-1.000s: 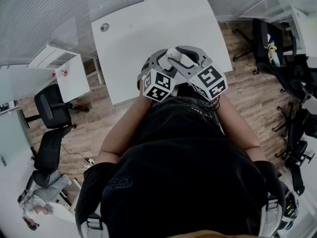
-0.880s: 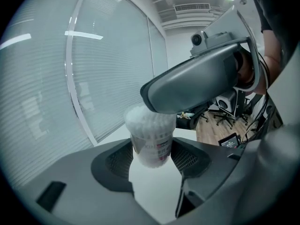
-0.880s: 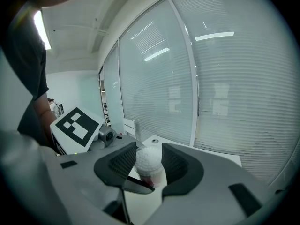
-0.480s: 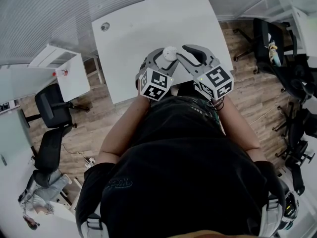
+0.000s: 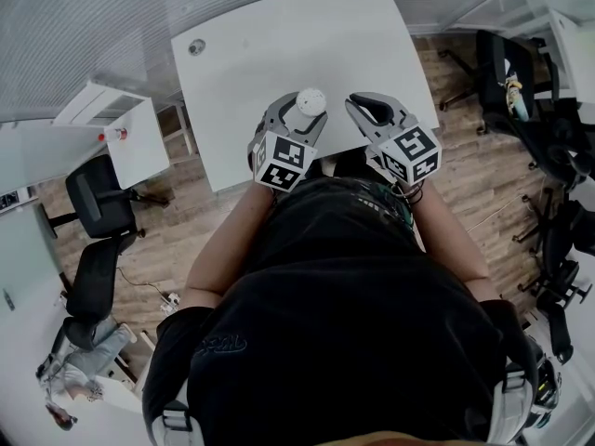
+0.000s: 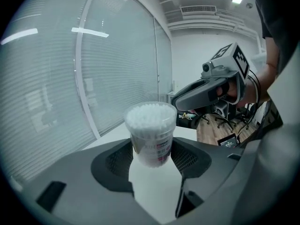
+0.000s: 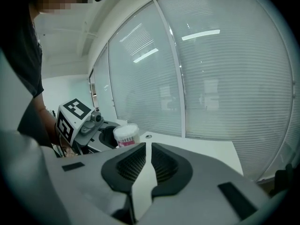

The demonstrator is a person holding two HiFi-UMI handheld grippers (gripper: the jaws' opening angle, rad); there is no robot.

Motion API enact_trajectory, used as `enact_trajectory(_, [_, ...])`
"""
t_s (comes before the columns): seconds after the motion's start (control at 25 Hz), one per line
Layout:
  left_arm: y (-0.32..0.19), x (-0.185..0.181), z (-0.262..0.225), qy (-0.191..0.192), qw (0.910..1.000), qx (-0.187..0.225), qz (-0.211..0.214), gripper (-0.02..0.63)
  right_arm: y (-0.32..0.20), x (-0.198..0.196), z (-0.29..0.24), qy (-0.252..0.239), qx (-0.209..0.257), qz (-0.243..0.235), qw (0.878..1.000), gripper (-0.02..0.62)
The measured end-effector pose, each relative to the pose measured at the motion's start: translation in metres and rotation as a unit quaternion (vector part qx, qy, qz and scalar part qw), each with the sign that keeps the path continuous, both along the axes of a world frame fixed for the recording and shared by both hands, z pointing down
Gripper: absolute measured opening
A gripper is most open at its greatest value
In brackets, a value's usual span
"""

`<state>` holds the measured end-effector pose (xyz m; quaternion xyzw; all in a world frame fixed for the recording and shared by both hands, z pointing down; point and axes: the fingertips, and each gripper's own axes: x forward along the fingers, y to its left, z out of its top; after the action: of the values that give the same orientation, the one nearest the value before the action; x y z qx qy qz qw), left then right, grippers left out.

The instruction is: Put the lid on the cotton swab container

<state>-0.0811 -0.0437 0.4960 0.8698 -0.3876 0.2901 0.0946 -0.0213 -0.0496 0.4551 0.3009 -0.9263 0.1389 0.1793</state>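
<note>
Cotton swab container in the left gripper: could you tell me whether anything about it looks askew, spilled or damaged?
Nothing stands out: the cotton swab container stands upright between the left gripper's jaws, swabs packed inside, none spilled on the table.

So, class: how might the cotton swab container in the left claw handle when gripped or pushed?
Probably light: the cotton swab container looks like clear plastic packed with swabs. Smooth walls may slip. Round and taller than wide, it could tip, then roll.
</note>
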Motion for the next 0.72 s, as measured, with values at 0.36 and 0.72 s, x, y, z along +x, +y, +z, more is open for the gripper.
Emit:
enact_trajectory(0.36, [0.018, -0.006, 0.008, 0.017, 0.9997, -0.016, 0.008, 0.262, 0.009, 0.017, 0.02, -0.001, -0.013, 0.013, 1.0, 0.026])
enact_trajectory(0.72, [0.018, -0.006, 0.01, 0.014, 0.9997, -0.012, 0.018, 0.262, 0.008, 0.021, 0.019, -0.003, -0.003, 0.007, 1.0, 0.023])
